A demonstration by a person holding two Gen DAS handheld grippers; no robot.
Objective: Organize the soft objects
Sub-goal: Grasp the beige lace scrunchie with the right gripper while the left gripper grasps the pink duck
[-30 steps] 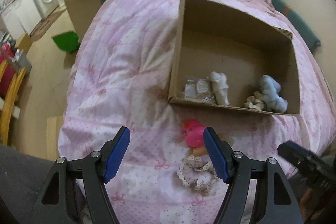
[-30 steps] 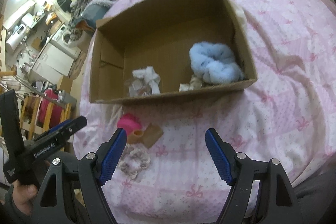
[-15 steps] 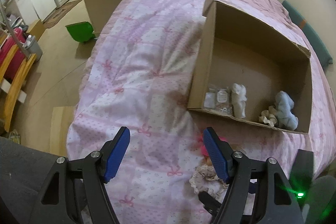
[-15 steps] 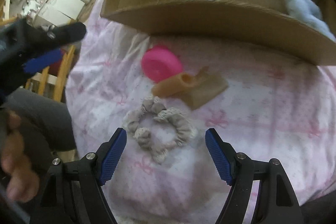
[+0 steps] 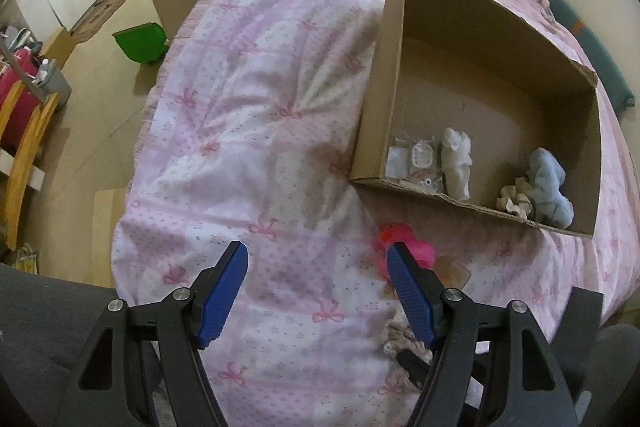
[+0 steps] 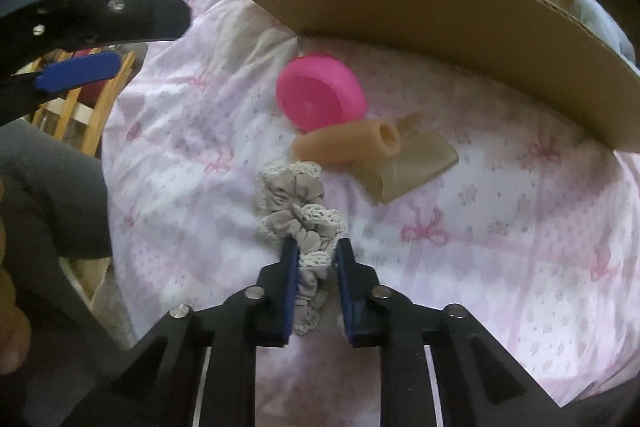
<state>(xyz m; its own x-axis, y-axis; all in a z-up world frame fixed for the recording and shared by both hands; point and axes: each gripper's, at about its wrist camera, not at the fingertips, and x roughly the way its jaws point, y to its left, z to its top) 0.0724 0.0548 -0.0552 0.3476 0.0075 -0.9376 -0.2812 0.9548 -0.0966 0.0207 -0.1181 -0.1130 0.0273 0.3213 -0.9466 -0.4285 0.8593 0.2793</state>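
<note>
We are pinching the grey lace-trimmed scrunchie (image 6: 298, 217) with the right gripper (image 6: 316, 255); its blue pads are squeezing the near part of the fabric ring, which is lying on the pink bedspread (image 6: 500, 247). Just beyond the scrunchie, a tan rubbery tube (image 6: 346, 145) is resting against a pink bowl (image 6: 320, 97), both close to the front wall of the cardboard box (image 6: 440, 15). We are holding the left gripper (image 5: 316, 281) with its fingers spread wide, hovering over the bedspread with nothing between them. Inside the box, a blue scrunchie (image 5: 550, 193), a cream scrunchie (image 5: 514, 202), a white cloth (image 5: 457, 163) and a clear packet (image 5: 416, 163) are sitting along the near wall. We are finding no writing we can read on any of them.
</note>
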